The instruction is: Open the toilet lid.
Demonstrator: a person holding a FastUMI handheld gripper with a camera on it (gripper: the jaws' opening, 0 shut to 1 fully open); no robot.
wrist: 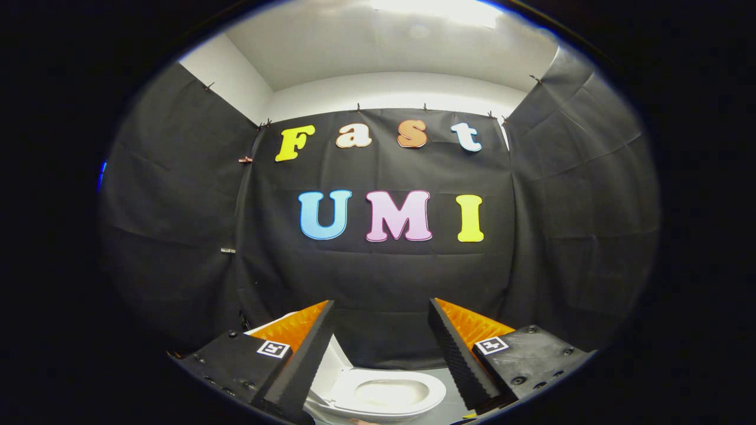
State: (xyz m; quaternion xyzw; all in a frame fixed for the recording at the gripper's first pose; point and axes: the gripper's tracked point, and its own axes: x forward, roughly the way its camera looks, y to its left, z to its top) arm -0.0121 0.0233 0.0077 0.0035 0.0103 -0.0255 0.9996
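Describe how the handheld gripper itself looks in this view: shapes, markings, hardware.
The gripper has two wedge-shaped jaws with ribbed, sawtooth-textured faces, standing well apart with nothing between them. Each is mounted on a flat black block studded with round screw heads. Each block carries a small square black-and-white marker tag. No cables or sleeve are visible. The toilet, its bowl uncovered, sits below and beyond the jaws.

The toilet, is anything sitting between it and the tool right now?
Nothing visible does. The toilet lies low between the open tool's spread fingers, its bowl exposed, with bare black cloth behind it.
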